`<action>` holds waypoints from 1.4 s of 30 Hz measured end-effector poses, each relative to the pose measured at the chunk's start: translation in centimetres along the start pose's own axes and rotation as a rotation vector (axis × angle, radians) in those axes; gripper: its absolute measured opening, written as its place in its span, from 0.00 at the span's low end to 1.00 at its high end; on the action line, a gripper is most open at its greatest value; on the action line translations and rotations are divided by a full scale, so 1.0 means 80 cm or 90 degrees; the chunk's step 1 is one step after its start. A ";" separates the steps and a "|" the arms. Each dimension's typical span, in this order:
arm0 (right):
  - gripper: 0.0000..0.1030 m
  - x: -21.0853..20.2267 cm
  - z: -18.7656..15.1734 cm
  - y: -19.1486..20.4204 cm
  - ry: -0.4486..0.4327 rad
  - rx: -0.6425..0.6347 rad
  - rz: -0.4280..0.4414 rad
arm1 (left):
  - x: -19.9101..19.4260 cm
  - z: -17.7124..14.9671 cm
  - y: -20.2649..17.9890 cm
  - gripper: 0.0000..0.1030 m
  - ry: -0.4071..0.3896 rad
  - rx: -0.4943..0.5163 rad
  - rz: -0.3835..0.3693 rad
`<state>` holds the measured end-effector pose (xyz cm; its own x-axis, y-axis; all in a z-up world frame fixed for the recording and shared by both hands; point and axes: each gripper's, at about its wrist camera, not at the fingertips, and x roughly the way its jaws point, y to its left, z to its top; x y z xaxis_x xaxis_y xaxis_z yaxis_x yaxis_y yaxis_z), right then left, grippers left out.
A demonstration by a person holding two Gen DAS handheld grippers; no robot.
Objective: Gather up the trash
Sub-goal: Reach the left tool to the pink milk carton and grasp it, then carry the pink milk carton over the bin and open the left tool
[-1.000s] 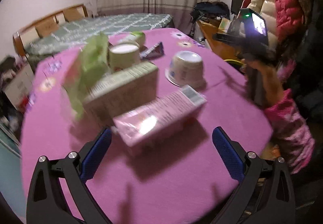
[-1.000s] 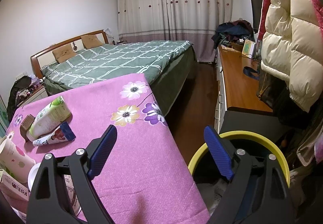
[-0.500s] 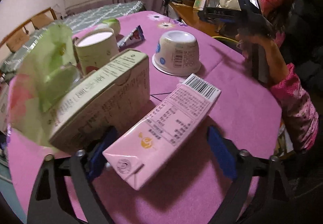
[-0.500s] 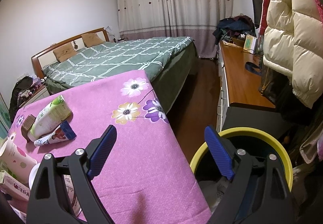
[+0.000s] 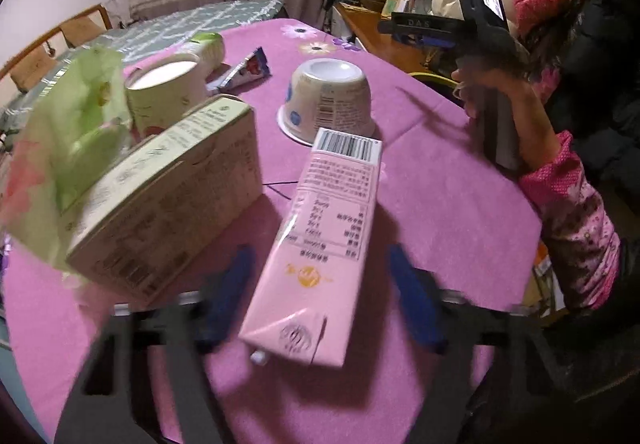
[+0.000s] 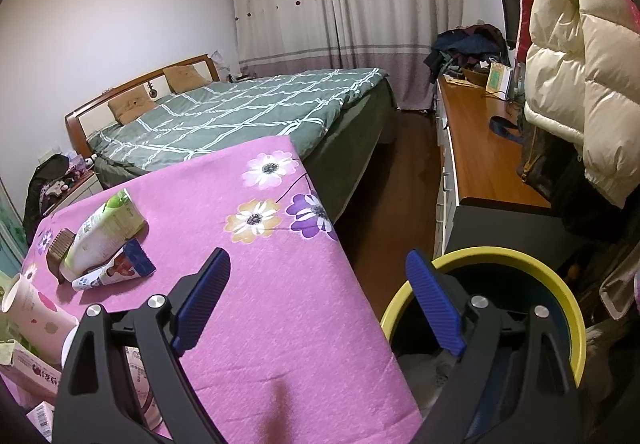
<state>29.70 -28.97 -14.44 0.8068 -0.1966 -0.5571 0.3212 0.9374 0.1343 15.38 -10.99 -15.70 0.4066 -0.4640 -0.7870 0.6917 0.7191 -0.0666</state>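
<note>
Pink carton (image 5: 328, 240): barcode at its far end, white nutrition panel with print too small to read, orange logo, lying near the table's (image 5: 440, 204) front edge. Left gripper (image 5: 320, 296) jaws have just been closing around it, pad contact unclear through blur. Right gripper (image 6: 320, 304) spread empty over the table's right edge, beside the yellow bin (image 6: 572, 308).

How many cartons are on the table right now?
2. The pink carton lies between the left gripper's fingers; the beige carton sits beside it by the green wrapper. Others may be hidden.
</note>
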 end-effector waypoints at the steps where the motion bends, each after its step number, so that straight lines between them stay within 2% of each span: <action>1: 0.83 0.000 0.000 0.000 0.001 0.002 0.001 | 0.004 0.001 -0.001 0.48 0.006 0.003 0.004; 2: 0.83 0.000 0.000 -0.001 0.001 0.002 0.002 | 0.006 0.000 -0.002 0.42 0.010 0.006 0.007; 5: 0.83 -0.003 0.000 -0.002 -0.004 0.003 0.005 | 0.005 0.001 -0.004 0.38 0.003 -0.005 0.007; 10: 0.83 -0.026 0.002 -0.016 -0.016 0.030 0.027 | -0.007 0.017 -0.009 0.37 -0.028 -0.013 0.011; 13: 0.83 -0.058 -0.001 -0.033 -0.035 0.030 0.025 | -0.013 0.027 -0.020 0.37 -0.033 0.006 0.016; 18: 0.83 -0.103 -0.008 -0.075 -0.054 0.039 -0.005 | -0.014 0.050 -0.052 0.37 -0.035 0.036 0.005; 24: 0.83 -0.154 -0.015 -0.134 -0.073 0.062 -0.054 | 0.003 0.102 -0.106 0.37 -0.046 0.080 -0.038; 31: 0.83 -0.207 -0.034 -0.188 -0.097 0.076 -0.113 | 0.071 0.180 -0.170 0.37 -0.037 0.125 -0.077; 37: 0.83 -0.210 -0.046 -0.227 -0.085 0.106 -0.139 | 0.136 0.239 -0.215 0.37 -0.019 0.138 -0.098; 42: 0.83 -0.205 -0.051 -0.248 -0.075 0.123 -0.146 | 0.182 0.268 -0.250 0.37 -0.001 0.152 -0.110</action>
<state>8.09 -43.15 -11.35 0.7505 -0.4395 -0.4935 0.5810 0.7947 0.1758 20.28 -43.28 -12.67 0.2710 -0.5700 -0.7757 0.8719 0.4869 -0.0532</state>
